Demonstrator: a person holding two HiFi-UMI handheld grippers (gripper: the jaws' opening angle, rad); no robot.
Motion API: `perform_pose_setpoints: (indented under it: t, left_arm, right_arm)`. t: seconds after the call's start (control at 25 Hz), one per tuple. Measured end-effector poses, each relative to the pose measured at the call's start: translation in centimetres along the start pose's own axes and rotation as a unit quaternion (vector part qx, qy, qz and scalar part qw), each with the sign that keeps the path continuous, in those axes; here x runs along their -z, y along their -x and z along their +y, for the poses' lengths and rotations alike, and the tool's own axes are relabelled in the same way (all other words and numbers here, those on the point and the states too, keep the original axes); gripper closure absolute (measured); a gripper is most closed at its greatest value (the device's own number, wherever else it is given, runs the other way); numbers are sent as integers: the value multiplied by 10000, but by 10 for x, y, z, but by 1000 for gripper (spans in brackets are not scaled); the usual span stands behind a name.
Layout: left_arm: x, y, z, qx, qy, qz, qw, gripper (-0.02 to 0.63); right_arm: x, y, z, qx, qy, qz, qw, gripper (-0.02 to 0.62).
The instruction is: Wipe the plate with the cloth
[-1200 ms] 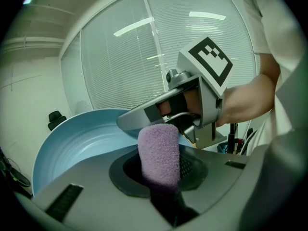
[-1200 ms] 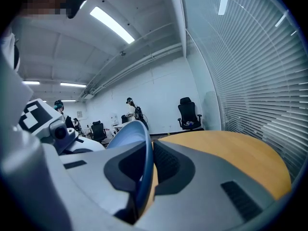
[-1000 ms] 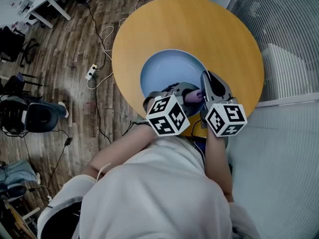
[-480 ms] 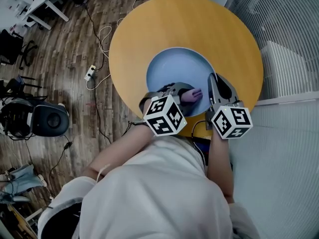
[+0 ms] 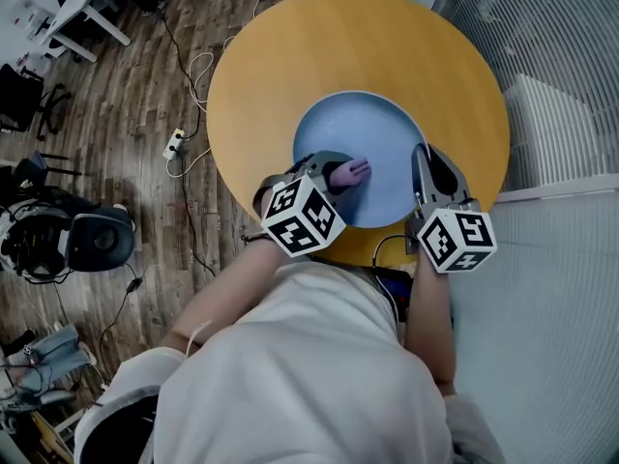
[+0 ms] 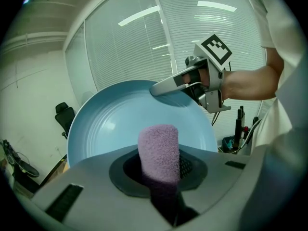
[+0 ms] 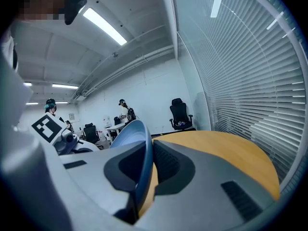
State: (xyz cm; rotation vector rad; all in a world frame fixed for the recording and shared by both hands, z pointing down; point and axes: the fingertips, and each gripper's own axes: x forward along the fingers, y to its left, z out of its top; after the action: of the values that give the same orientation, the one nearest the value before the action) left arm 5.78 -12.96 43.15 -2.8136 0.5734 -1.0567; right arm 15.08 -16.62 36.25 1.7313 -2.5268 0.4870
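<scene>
Plate [image 5: 372, 129], pale blue and round, tilted above the near half of the round wooden counter [image 5: 290, 56], hollow face turned toward the person. Pinched at its right rim between the jaws of the right gripper [image 5: 427, 155], the rim standing edge-on between the two pads in the right gripper view. Rolled lilac cloth [image 6: 159, 148] clamped in the jaws of the left gripper [image 5: 340, 174], free end sticking out past the tips and pointing at the plate's face. Lies over the lower left part of the plate in the head view; contact between cloth and plate not clear. Beyond the counter, wood-plank floor [image 5: 126, 114] with a white cable [image 5: 205, 61] and a power strip [image 5: 175, 141]; window blinds [image 5: 551, 56] to the right.
</scene>
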Motion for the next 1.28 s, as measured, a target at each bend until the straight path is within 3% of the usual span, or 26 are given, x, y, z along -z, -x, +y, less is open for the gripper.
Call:
perform_pose_setpoints:
  t: [0.64, 1.28]
  left_arm:
    - [38, 20, 32, -443, 352, 423, 9975, 525]
    - [40, 14, 42, -584, 641, 607, 9944, 525]
  right_arm:
    - [-8, 14, -1, 68, 140, -136, 9998, 563]
    - [-15, 24, -17, 111, 230, -190, 9995, 563]
